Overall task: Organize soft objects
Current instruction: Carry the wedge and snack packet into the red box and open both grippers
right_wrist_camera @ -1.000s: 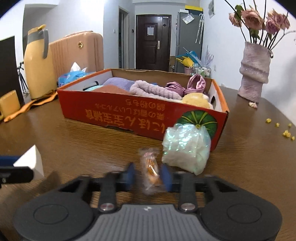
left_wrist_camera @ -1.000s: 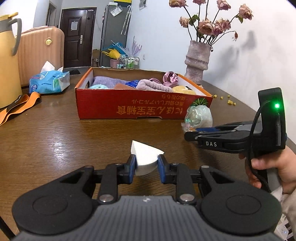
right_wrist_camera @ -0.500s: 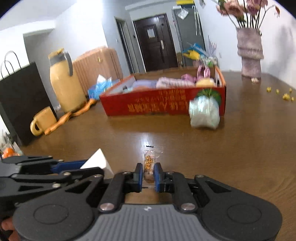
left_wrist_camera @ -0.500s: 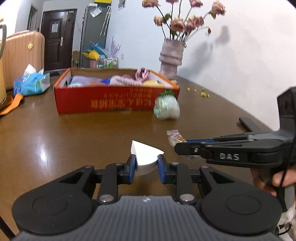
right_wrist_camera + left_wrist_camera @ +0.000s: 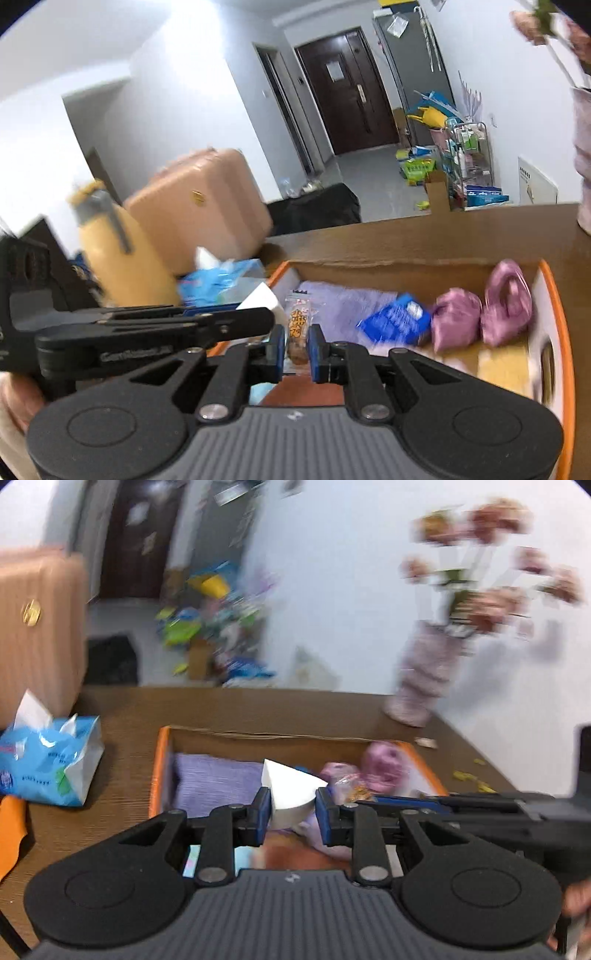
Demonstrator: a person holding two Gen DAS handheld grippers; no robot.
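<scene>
The white wedge is pinched by the left gripper and the snack packet by the right gripper. Both are held above the cardboard box, already partly filled; release remains.

The box sits on the table; tissue pack to its left (vase behind, right).
</scene>
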